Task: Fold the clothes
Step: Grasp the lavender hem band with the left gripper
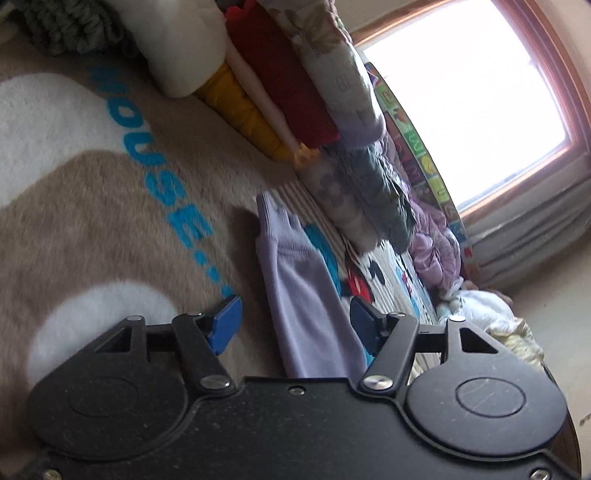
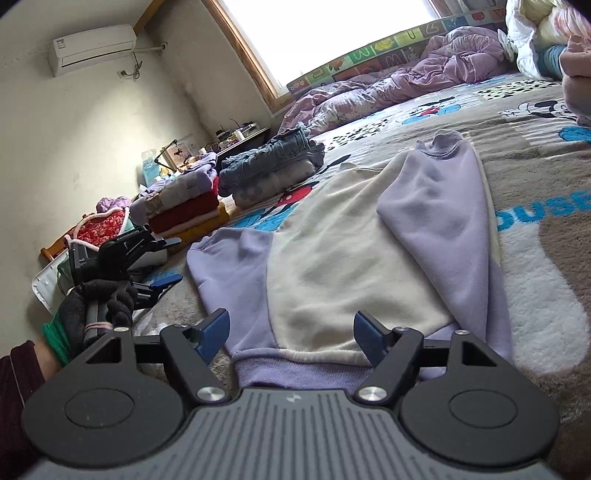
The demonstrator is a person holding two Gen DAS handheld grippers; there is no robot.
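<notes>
Lying flat: sweatshirt [image 2: 343, 258], lilac and cream, spread on blanket [image 2: 546, 310]
Blanket writing: "OUSE..." legible in blue
Left gripper [image 1: 293, 319]: jaws apart, nothing gripped
Right gripper [image 2: 291, 332]: jaws apart, over hem, nothing gripped

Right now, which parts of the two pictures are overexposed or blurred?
Left wrist view: the window is blown out white, and the blue letters on the blanket are smeared. Right wrist view: the window also glares, but the sweatshirt looks sharp.

Both wrist cameras are looking low along their blue fingers, close over the printed blanket [image 2: 546, 173]. The left view is rolling sideways toward the window [image 1: 469, 99]; both are sharing the lilac-and-cream sweatshirt [image 2: 351, 258] and folded stacks [image 1: 280, 92].
</notes>
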